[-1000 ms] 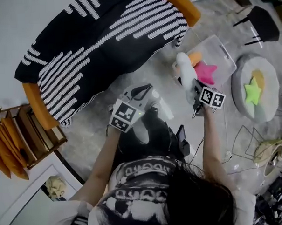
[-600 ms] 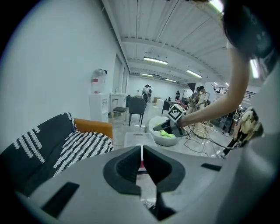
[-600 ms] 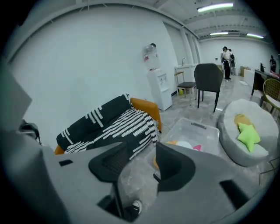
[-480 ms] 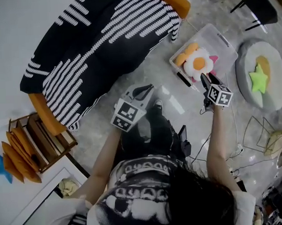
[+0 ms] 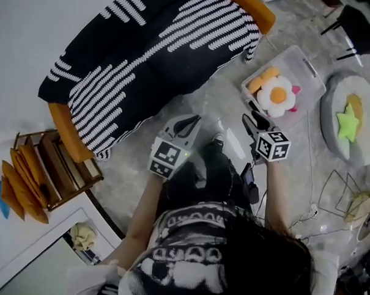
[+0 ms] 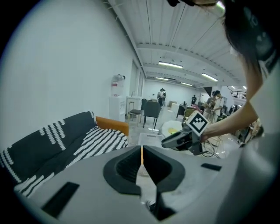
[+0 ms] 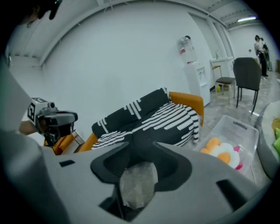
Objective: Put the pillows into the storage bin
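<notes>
The clear storage bin (image 5: 309, 77) stands on the floor at upper right. In it lie a fried-egg pillow (image 5: 276, 96), an orange pillow (image 5: 263, 79) and a pink star pillow (image 5: 296, 90). My right gripper (image 5: 252, 120) hovers just short of the bin's near end; its jaws are closing with nothing between them. The right gripper view shows the bin (image 7: 238, 127) and egg pillow (image 7: 225, 151) ahead to the right. My left gripper (image 5: 192, 119) hangs shut and empty over the floor near the sofa. A green star pillow (image 5: 347, 122) rests on a round grey cushion (image 5: 330, 116).
A sofa (image 5: 150, 60) with a black-and-white striped throw and orange arms fills the upper left. A wooden rack (image 5: 48, 174) with orange cushions stands at left. A black chair (image 5: 360, 26), a wire frame (image 5: 334, 189) and cables lie at right.
The right gripper held the egg pillow above the bin; it has let go, the pillow now lies in the bin, and the gripper has drawn back. The left gripper barely moved.
</notes>
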Action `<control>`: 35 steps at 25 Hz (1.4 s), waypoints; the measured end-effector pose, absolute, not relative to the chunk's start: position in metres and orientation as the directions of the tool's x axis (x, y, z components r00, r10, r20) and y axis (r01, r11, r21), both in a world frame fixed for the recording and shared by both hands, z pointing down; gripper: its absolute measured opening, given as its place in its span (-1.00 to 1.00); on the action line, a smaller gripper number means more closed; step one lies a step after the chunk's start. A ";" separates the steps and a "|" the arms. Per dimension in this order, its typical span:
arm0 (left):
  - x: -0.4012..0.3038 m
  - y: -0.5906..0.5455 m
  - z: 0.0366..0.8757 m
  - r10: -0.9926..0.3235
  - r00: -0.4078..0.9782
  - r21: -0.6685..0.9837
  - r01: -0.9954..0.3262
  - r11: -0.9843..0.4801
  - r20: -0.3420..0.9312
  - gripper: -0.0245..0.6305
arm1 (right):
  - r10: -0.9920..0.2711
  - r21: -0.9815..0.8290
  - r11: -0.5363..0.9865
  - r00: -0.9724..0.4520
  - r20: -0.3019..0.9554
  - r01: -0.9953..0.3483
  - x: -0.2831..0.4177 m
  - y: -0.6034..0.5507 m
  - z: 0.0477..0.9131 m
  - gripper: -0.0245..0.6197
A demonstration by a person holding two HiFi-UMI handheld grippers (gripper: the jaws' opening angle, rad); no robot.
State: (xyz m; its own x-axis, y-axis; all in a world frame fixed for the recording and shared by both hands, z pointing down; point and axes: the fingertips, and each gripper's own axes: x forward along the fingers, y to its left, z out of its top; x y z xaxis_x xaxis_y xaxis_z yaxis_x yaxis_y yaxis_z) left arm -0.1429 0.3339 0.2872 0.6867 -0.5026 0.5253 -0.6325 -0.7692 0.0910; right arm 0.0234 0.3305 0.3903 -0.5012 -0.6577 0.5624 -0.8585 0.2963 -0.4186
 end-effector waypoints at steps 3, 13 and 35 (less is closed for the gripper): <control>-0.196 0.351 0.281 -0.566 0.644 0.087 -0.696 -0.712 0.515 -0.88 | -0.608 -0.444 0.405 -0.598 0.522 -0.799 -0.050 0.341 0.372 -0.40; -0.393 0.449 0.269 -0.705 0.476 0.091 -0.856 -0.510 0.525 -0.88 | -0.498 -0.423 0.635 -0.761 0.416 -0.647 -0.260 0.399 0.300 -0.40; -0.543 0.553 0.225 -0.860 0.313 0.047 -0.945 -0.323 0.403 -0.88 | -0.382 -0.238 0.846 -0.853 0.356 -0.477 -0.425 0.478 0.230 -0.92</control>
